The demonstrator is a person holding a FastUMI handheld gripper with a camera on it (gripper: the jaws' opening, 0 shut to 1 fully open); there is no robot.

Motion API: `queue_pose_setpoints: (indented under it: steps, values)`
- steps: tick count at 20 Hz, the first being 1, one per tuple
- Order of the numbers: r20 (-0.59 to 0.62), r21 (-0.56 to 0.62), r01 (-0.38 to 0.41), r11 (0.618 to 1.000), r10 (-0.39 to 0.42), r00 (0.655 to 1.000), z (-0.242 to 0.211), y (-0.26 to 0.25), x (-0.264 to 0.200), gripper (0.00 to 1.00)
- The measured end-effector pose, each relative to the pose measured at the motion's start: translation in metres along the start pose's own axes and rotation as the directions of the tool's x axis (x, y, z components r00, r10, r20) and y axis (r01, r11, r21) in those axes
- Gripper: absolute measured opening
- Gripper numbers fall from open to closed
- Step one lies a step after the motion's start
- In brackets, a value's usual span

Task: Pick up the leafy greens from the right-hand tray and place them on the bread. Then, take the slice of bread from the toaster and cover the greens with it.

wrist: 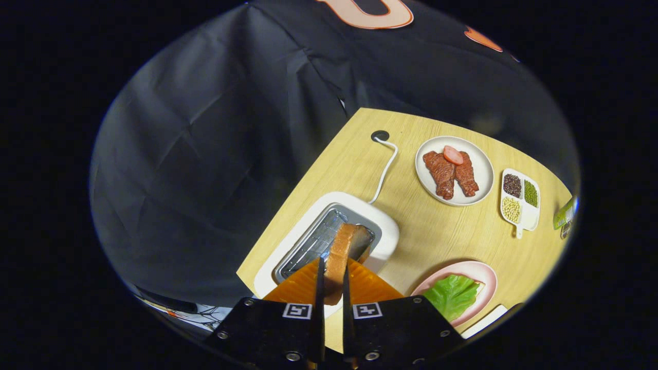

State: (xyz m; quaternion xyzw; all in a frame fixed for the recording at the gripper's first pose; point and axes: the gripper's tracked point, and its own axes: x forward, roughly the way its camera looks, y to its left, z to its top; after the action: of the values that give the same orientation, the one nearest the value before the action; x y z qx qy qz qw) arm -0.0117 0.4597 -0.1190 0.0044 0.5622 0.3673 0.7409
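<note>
now the hand-held gripper [331, 275] clamps the bread slice [341, 252] — above the toaster [329, 234].

black tool [331, 275] body bears screws and two square markers.

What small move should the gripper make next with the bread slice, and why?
Probably carry it toward the pink plate. The gripper has both fingers pressed on the bread slice, which is raised above the toaster slot. The greens already lie on the bread on that plate, uncovered, so covering them is what remains.
</note>
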Motion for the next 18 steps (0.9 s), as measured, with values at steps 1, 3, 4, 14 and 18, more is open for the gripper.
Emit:
queue_pose_setpoints:
  steps: [1,3,4,14,18]
  values:
    - [0.018,0.002,-0.009,1.0,0.009,1.0,0.002,0.0,-0.006,0.15]
    - [0.051,-0.019,-0.024,1.0,0.025,0.998,0.003,-0.001,-0.015,0.14]
    - [0.065,-0.029,-0.031,0.999,0.033,0.997,0.003,-0.002,-0.02,0.14]
    - [0.23,0.002,-0.168,0.986,0.163,0.959,0.007,-0.006,-0.082,0.14]
    - [0.268,-0.002,-0.149,0.989,0.144,0.953,-0.003,-0.026,-0.094,0.14]
